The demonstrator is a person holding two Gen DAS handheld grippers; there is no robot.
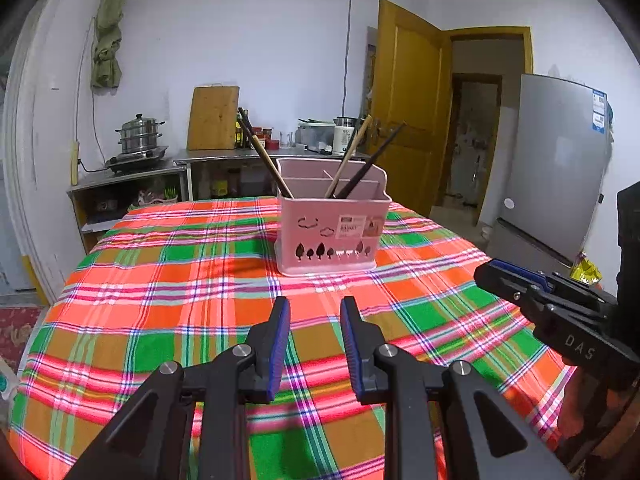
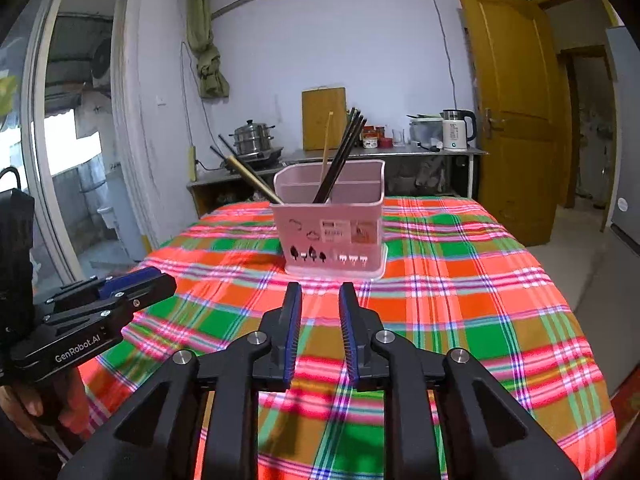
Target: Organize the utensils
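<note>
A pink utensil holder (image 1: pixel 320 216) (image 2: pixel 312 224) stands upright on the plaid tablecloth (image 1: pixel 160 300) (image 2: pixel 460 300) at the far middle of the table. Dark and light chopsticks (image 1: pixel 266 156) (image 2: pixel 340 156) lean out of its compartments, some to the left and some to the right. My left gripper (image 1: pixel 316 304) hovers open over the cloth, short of the holder, with nothing between its blue pads. My right gripper (image 2: pixel 321 290) is likewise open and empty in front of the holder. Each gripper shows in the other's view, the right gripper (image 1: pixel 508 276) and the left gripper (image 2: pixel 152 280); a hand holds the left one.
Behind the table runs a steel counter (image 2: pixel 360 156) with a steamer pot (image 1: pixel 140 134), a wooden cutting board (image 1: pixel 214 118), jars and a white kettle (image 2: pixel 456 130). A yellow door (image 2: pixel 516 108) stands open at the right, beside a grey fridge (image 1: pixel 556 160).
</note>
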